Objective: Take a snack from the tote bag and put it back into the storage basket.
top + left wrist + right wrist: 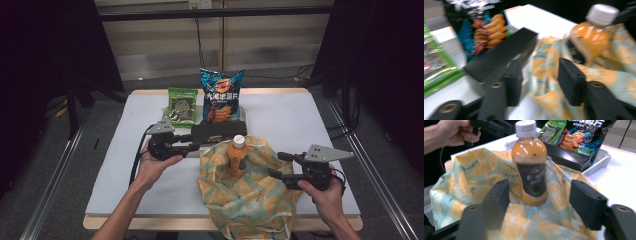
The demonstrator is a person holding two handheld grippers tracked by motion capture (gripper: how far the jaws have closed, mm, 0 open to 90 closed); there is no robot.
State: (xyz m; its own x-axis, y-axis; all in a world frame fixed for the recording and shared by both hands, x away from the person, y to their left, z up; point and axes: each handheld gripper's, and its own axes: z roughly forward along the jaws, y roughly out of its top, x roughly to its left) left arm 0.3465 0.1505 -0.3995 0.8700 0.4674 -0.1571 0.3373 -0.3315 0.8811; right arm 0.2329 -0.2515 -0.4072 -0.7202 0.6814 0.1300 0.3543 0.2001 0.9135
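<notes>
An orange-drink bottle (238, 156) with a white cap stands upright inside a cloth bag (250, 195) printed with orange slices, at the table's front middle. My left gripper (196, 141) is just left of the bag's upper rim, and its jaws stand open with nothing between them. In the left gripper view the bottle (589, 37) and bag (549, 82) lie beyond the left gripper (540, 67). My right gripper (274, 165) is at the bag's right side, open. Its view looks past the right gripper (540, 188) at the bottle (530, 162) in the bag (474, 175).
A white tray (244, 116) behind the bag holds a blue chip bag (221, 95), a green snack pack (181, 106) and a long black box (218, 131). The white table (300, 120) has bare room on both sides. Dark frame posts flank it.
</notes>
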